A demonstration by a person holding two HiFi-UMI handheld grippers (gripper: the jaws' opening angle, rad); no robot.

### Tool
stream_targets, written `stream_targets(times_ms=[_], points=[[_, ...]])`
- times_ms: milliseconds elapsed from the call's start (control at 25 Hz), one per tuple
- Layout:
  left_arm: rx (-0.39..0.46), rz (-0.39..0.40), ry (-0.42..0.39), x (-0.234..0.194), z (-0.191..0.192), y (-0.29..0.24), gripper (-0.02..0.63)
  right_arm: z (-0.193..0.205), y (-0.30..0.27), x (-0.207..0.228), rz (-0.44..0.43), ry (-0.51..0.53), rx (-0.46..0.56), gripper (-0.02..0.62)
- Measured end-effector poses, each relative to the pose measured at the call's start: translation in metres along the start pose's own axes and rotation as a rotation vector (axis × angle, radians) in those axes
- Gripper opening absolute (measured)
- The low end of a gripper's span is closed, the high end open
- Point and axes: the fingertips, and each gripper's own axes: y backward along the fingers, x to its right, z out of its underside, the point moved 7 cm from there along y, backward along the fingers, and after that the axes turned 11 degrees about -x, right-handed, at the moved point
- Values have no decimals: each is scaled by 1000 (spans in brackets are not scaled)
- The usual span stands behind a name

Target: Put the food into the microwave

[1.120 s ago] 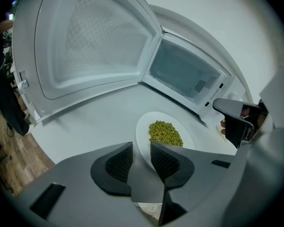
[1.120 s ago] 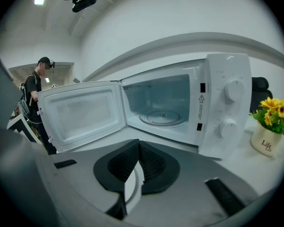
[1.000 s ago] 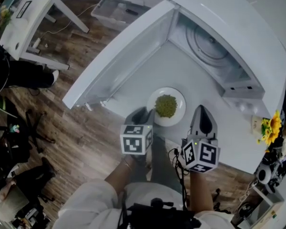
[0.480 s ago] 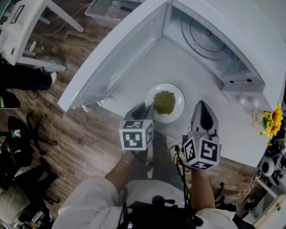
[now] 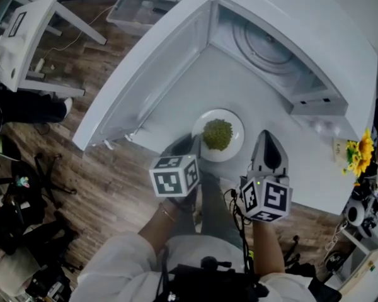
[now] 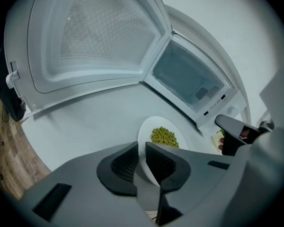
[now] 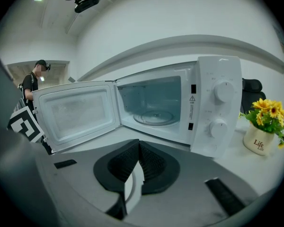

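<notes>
Just then, the fingers of the left gripper [image 6: 142, 150] had been closing on the round white plate [image 6: 146, 132], seemingly clamping its rim for lifting; the right gripper [image 7: 138, 148] was clenched, empty.

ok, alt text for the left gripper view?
The left claw has just been closing on the near rim of a white plate of green peas, which sits on a white counter. Behind the plate stands a white microwave, its door swung wide open to the left.
</notes>
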Motion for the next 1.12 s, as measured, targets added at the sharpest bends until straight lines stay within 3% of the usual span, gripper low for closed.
stream_targets(times_ms=[640, 1120], points=[[54, 223, 110, 23, -22, 25, 21, -19, 16, 4, 30, 0, 52, 21], [106, 271, 39, 57, -42, 36, 18, -30, 27, 14, 47, -3, 89, 21]])
